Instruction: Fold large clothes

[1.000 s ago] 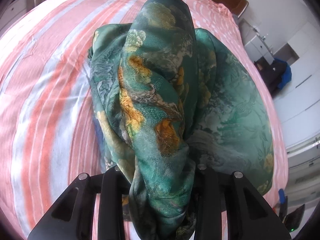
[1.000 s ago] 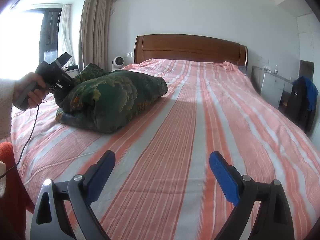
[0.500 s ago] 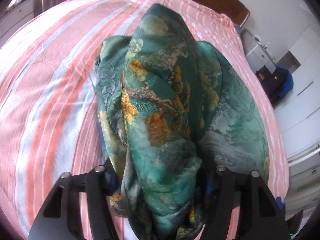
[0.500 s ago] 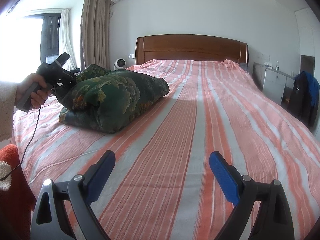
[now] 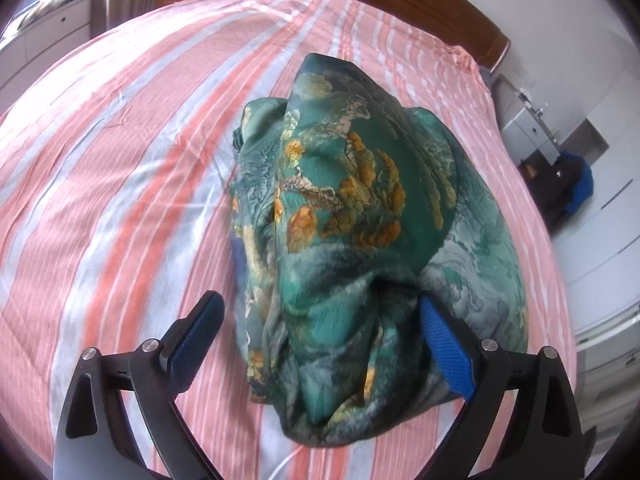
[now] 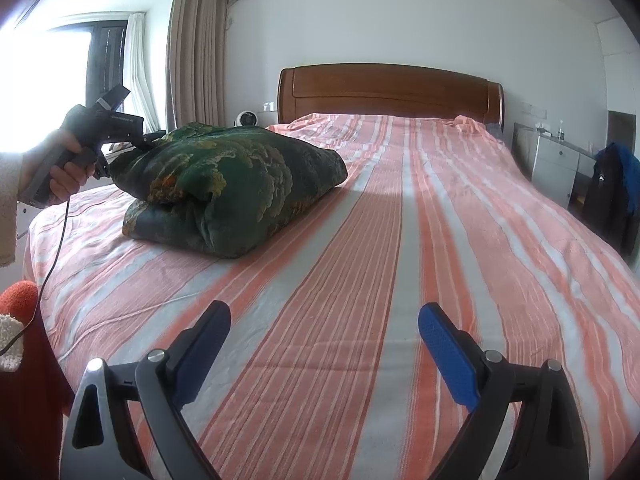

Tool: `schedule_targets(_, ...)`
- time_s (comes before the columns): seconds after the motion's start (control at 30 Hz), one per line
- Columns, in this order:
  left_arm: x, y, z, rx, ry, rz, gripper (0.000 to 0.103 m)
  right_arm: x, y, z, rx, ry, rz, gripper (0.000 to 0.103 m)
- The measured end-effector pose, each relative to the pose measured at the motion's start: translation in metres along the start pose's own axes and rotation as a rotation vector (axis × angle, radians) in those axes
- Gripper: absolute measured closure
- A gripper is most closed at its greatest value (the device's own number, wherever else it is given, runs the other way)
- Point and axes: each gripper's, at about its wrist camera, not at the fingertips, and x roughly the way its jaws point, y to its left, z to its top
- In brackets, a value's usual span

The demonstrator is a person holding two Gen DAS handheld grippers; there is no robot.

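Green patterned fabric, one garment (image 5: 360, 216), lies bundled on the striped bed (image 5: 120, 160) in my left wrist view; the left gripper (image 5: 320, 332) has its fingers spread, straddling the near end without pinching it. In my right wrist view, the right gripper (image 6: 324, 344) hovers over bare sheet, fingers spread, well apart from the garment. I judge the fold complete and being released; next, withdraw both grippers clear.
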Motion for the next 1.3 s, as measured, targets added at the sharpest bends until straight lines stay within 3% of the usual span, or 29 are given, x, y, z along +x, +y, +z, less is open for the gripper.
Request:
schedule_targets(0.6, -0.064, 0.021, -0.002, -0.023, -0.152, 0.015, 0.006, 0.011, 0.005, -0.005, -0.009, 0.042, -0.003, 0.009)
schedule_targets(0.8, -0.076, -0.001, -0.002, 0.068, -0.188, 0.023, 0.006, 0.011, 0.005, 0.000, -0.006, 0.048, -0.011, 0.009)
schedule_targets(1.07, -0.066, -0.065, 0.011, 0.291, -0.221, -0.027, 0.006, 0.020, 0.009, 0.087, 0.086, -0.037, 0.076, 0.009)
schedule_targets(1.3, -0.027, -0.068, 0.026, 0.300, -0.210, -0.051, 0.006, 0.054, 0.037, 0.158, 0.089, -0.079, 0.176, 0.009)
